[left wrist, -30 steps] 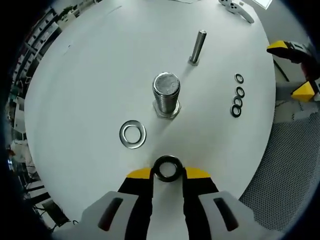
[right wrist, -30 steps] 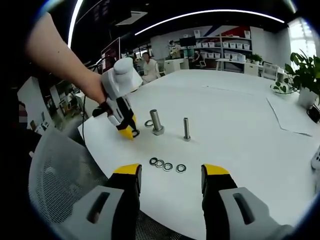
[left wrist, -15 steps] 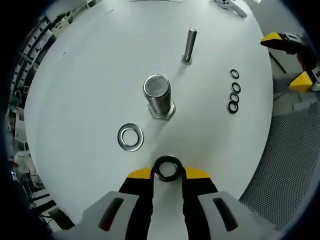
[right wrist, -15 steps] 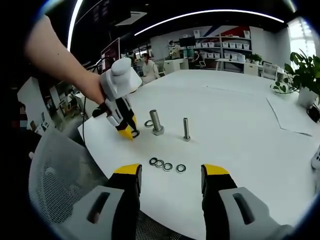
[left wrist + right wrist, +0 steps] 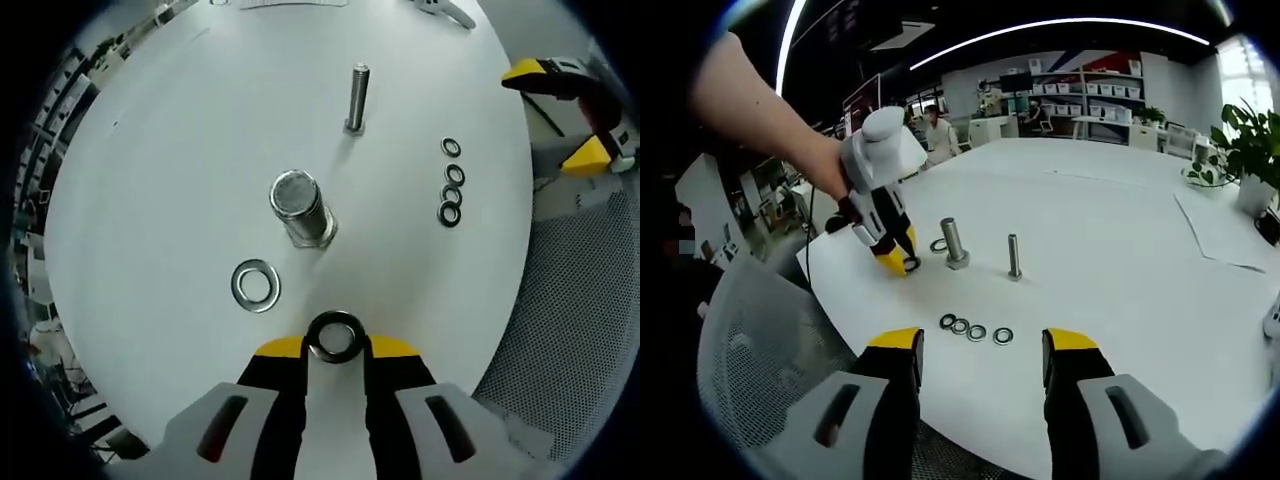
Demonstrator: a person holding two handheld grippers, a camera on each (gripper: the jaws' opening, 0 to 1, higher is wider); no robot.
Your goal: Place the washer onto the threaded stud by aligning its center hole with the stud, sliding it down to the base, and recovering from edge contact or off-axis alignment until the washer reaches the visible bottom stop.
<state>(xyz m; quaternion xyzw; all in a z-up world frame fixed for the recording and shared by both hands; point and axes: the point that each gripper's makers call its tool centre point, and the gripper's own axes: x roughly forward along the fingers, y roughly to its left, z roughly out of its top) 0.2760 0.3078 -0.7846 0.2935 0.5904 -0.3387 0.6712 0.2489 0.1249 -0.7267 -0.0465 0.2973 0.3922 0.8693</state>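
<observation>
My left tongs [image 5: 336,347] are clamped on a dark washer [image 5: 335,336], held up above the white table [image 5: 180,150]. The big fat stud [image 5: 299,207] stands close ahead, with no ring on it, so I think the job has just begun. I have the washer but must line its hole up over the stud and slide it down to the bottom. A shiny washer [image 5: 256,285] lies flat beside that stud. A thin stud [image 5: 356,97] stands farther off, and four small rings [image 5: 450,180] lie in a row. My right tongs [image 5: 980,345] are apart and hold nothing
</observation>
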